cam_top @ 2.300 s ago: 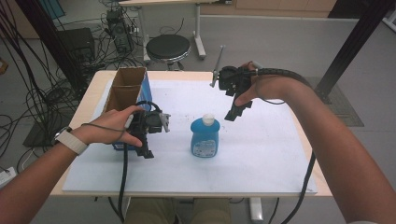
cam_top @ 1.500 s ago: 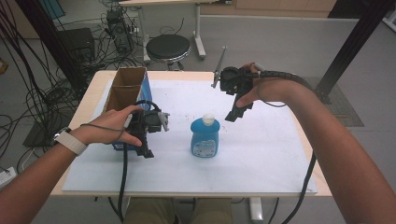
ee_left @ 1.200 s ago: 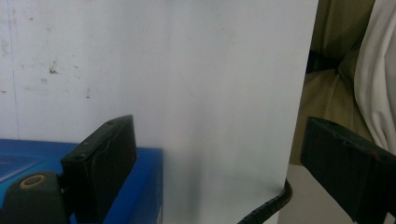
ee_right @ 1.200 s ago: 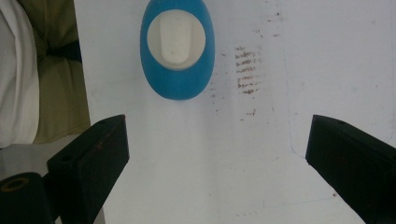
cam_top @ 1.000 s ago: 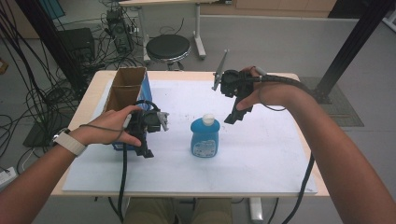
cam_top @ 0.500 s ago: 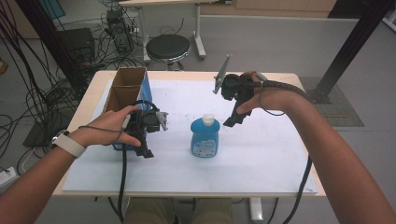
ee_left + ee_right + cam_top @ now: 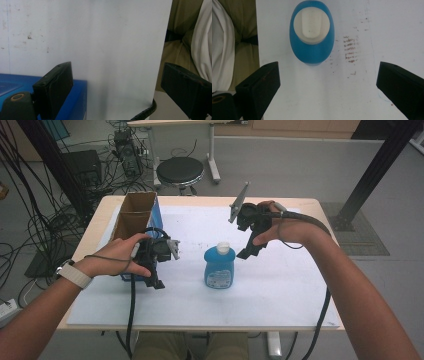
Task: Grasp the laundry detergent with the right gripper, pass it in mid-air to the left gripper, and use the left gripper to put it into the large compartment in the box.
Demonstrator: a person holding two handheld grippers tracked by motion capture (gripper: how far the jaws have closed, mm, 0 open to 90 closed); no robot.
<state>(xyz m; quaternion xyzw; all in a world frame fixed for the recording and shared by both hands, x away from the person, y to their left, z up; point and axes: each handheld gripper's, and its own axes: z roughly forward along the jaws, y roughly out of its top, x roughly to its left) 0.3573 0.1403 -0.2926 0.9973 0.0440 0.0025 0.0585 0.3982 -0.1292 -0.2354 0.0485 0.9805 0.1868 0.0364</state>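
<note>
The right gripper (image 7: 248,251) hangs above the desk (image 7: 300,206), raised off the white sheet (image 7: 280,285) that covers most of it, just to the far-right of the blue bottle (image 7: 219,267). Its jaws stand wide apart with nothing between them; in the right gripper view they frame bare sheet, and the blue bottle (image 7: 312,33), seen from above with its white cap (image 7: 312,23), sits beyond the gap, nearer the left jaw and clear of both. The bottle stands upright near the middle of the desk, a little toward the near edge. The left gripper (image 7: 156,281) rests low near the left edge, just beside the blue box (image 7: 155,217), an open carton with a brown cardboard inside that stands at the far-left part of the desk. Its jaws are also spread wide and hold nothing; in the left gripper view one jaw lies over a blue surface (image 7: 79,100), though whether it touches it I cannot tell, and the other hangs past the sheet's near edge.
</note>
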